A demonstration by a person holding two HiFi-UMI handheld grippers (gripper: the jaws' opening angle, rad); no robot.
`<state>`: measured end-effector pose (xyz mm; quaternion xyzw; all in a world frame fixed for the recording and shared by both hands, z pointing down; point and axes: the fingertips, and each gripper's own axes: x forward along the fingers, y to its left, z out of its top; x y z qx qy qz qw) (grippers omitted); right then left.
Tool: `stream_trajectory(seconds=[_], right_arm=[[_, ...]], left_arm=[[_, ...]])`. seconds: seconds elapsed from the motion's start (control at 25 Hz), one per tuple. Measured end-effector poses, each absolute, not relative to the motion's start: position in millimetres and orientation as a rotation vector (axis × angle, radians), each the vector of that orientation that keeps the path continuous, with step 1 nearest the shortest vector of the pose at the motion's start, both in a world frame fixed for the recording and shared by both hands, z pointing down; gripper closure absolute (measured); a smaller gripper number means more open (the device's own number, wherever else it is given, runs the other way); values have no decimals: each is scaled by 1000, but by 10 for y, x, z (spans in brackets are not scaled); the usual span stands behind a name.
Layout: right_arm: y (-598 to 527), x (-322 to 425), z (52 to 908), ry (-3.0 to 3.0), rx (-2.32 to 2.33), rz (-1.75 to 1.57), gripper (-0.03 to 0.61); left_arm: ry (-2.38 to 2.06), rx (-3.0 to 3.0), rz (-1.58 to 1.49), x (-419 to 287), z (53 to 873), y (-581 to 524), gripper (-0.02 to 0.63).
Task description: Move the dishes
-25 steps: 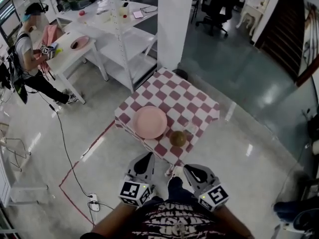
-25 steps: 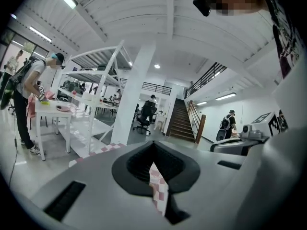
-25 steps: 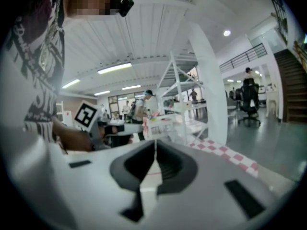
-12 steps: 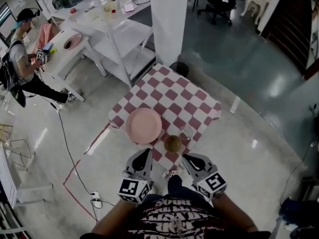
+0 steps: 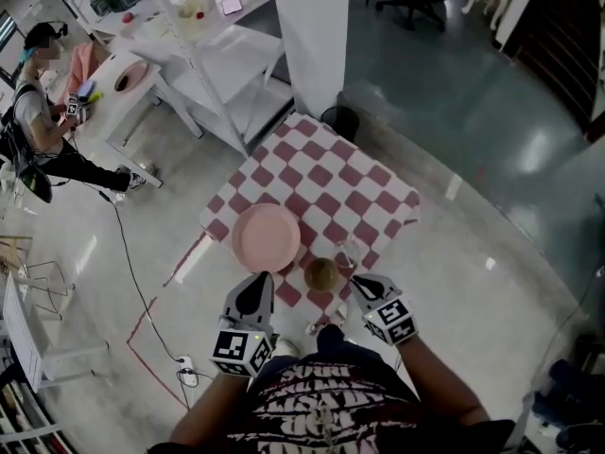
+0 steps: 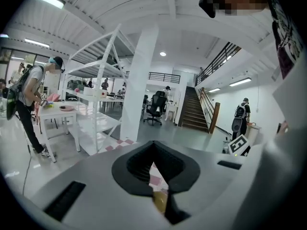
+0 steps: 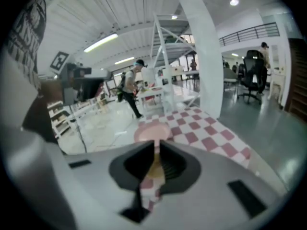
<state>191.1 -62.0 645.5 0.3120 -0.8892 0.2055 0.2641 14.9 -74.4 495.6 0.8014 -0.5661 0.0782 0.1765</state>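
Observation:
A small table with a red-and-white checked cloth (image 5: 321,183) stands in front of me. On it lie a pink plate (image 5: 267,237), a brownish bowl (image 5: 322,274) near the front edge, and a clear glass (image 5: 350,252) just right of the bowl. My left gripper (image 5: 253,296) is shut and empty, at the table's near edge below the plate. My right gripper (image 5: 364,287), also shut and empty, hangs just right of the bowl. In the right gripper view the pink plate (image 7: 152,132) lies straight beyond the closed jaws. In the left gripper view, the bowl (image 6: 159,201) shows below the closed jaws.
A white pillar (image 5: 317,36) with a black bin (image 5: 338,121) at its foot stands behind the table. White shelving (image 5: 227,64) is at the back left. A person (image 5: 38,112) works at a white table further left. Red floor tape (image 5: 151,301) and a cable run at my left.
Both grippers have come forward to the table's near edge, the right one lower and further than the left. The table now sits closer in the head view.

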Motion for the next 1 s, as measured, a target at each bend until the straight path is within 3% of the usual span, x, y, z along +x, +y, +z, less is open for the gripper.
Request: stream_trajectory(seconds=[0.24,0.44,0.88,1.0], right_arm=[[-715,1824,7077,-2321,672,574,534],[-801,1650,7496,-2251,519,554,460],[-985,1563,8395,-1913,368,357,465],[-1026,1598,8538,-1841,369,301,525]], left_arm=[[-1724,2190,269,-83,4907,-681,589],[-1808,2079,296,-276,5000,-531,589],[-1844,1977,326,-384,5133,-417,589],[-1846,1961,334,-458,5169,-328,589]])
